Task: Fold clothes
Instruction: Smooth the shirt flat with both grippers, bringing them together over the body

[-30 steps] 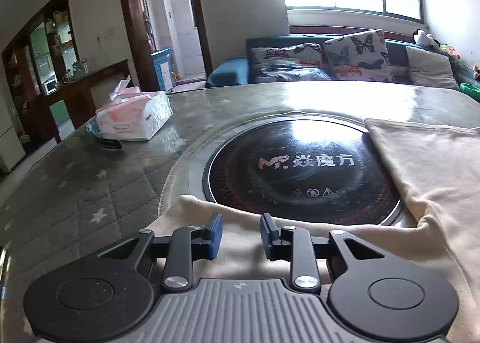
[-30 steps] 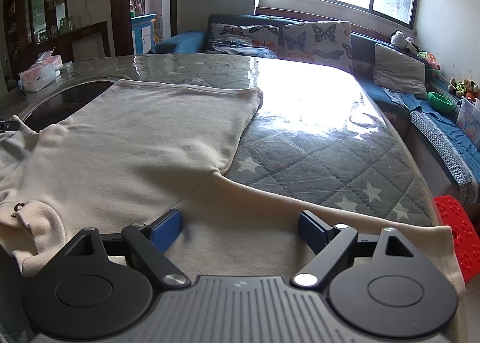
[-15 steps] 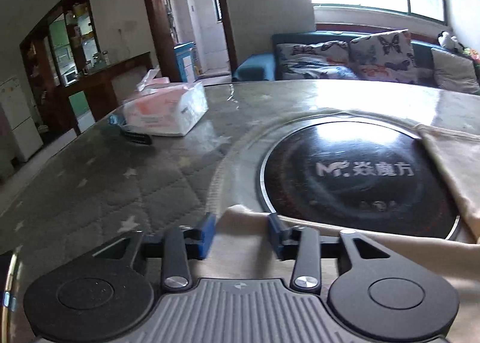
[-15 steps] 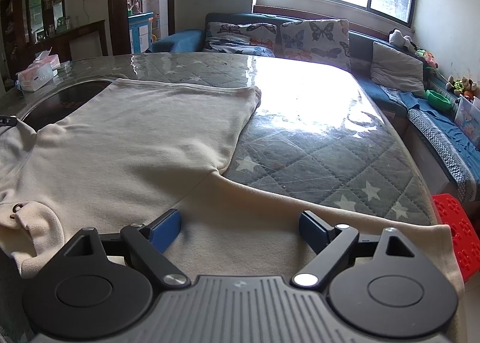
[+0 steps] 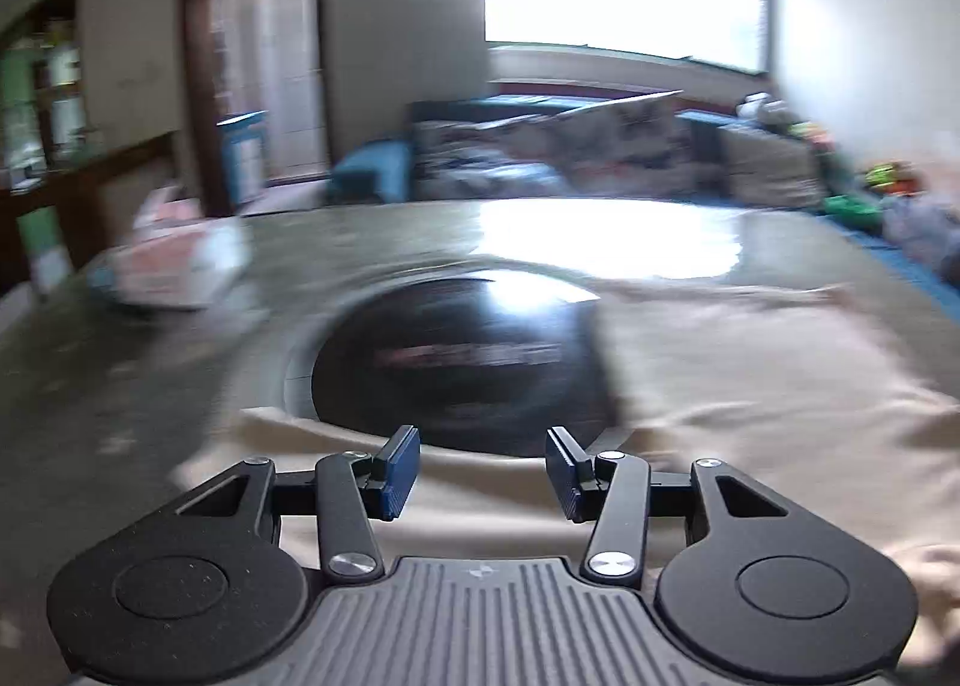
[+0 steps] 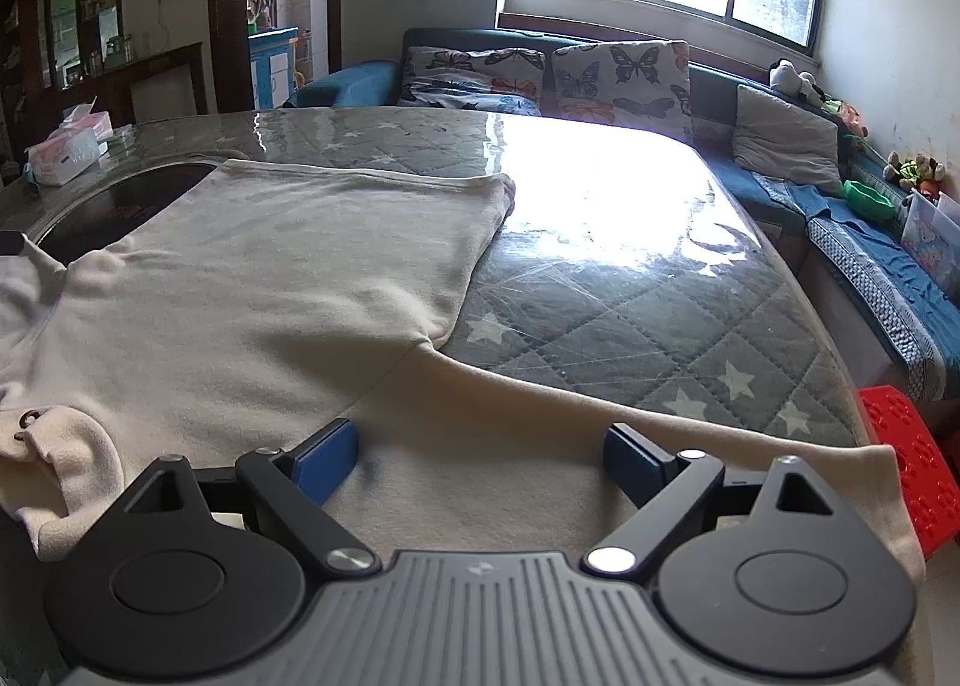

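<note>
**Sleeves laid out, the fold not yet begun**

Left wrist view: the picture is smeared. The left gripper (image 5: 480, 467) hangs over one cream sleeve of the sweatshirt (image 5: 750, 374), its jaws partly spread with nothing between them; they opened further within the last second. Beyond lies the round black hob (image 5: 456, 362); its white lettering is too blurred to read.

Right wrist view: the right gripper (image 6: 480, 461) hovers over the other sleeve, jaws spread wide, gripping nothing. The sweatshirt lies flat on the quilted star-patterned table (image 6: 630, 296). A tissue pack (image 6: 66, 152) sits far left, print unreadable. I reckon the next move needs each gripper to pinch a sleeve and carry it inward.
</note>
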Motion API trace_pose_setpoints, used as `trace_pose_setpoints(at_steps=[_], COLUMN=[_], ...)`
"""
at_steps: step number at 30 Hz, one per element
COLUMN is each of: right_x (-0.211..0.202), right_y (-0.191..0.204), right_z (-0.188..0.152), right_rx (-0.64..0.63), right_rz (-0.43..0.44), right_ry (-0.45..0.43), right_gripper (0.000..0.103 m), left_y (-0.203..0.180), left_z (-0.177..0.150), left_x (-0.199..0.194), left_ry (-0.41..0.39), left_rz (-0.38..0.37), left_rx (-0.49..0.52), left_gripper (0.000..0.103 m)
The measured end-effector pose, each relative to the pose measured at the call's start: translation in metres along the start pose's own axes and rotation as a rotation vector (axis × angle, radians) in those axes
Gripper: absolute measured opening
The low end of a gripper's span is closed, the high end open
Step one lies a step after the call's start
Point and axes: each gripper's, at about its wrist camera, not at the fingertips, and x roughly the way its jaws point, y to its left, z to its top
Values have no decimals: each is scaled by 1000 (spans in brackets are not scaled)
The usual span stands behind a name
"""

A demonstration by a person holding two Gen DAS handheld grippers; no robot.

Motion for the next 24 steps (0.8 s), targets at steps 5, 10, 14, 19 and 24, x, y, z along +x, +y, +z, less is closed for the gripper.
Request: trace_pose_setpoints(at_steps=[5, 10, 14, 19, 24], right_x=[1, 1, 2, 3, 4], right_y=[-1, -2, -3, -2, -2], right_z=[0, -1, -1, -1, -1], right_rx=[1, 5, 6, 6, 8], right_rz=[2, 6, 7, 8, 7], right_ry=[1, -1, -2, -4, -4], right_gripper=[91, 92, 93, 93, 94], left_y=[-36, -43, -35, -28, -34], left_z=[3, 2, 0, -2, 1], left_x=[15, 38, 43, 41, 48], left_ry=[27, 81, 95, 93, 99], left_rz=[-139, -165, -109, -67, -32], left_rx=[10, -23, -23, -46, -34], left_gripper=[50, 48, 47, 47, 49])
